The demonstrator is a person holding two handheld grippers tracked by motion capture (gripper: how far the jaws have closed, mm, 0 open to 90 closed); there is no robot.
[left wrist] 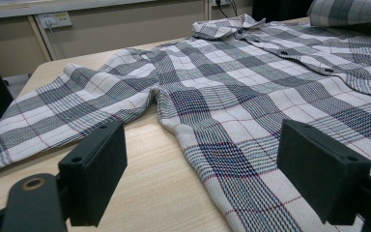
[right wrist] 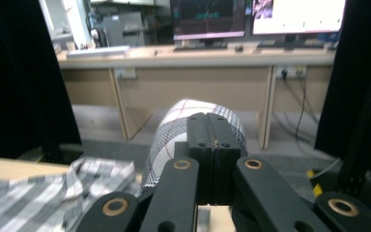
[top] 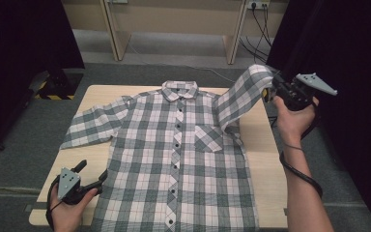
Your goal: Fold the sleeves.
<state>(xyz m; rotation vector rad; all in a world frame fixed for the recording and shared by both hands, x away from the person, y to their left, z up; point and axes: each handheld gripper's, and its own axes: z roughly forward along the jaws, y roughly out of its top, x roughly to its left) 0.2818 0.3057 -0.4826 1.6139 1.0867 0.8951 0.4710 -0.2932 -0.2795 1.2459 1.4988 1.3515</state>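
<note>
A grey and white plaid shirt (top: 178,154) lies buttoned and face up on the wooden table (top: 265,145), collar at the far side. Its right sleeve (top: 244,94) is lifted off the table, and my right gripper (top: 270,89) is shut on the sleeve's cuff end, held up beyond the table's right edge. In the right gripper view the jaws meet on the plaid cloth (right wrist: 174,130), which drapes over them. My left gripper (top: 92,178) rests low by the shirt's lower left hem, open; its pads (left wrist: 101,171) straddle the hem edge (left wrist: 232,174) without touching it. The left sleeve (top: 94,124) lies flat.
The table's near left corner (top: 53,193) is bare wood. Desk legs (top: 118,34) and cables (top: 258,29) stand on the floor beyond the table. Dark curtains (top: 24,58) hang at both sides. Monitors (right wrist: 256,17) sit on a far desk.
</note>
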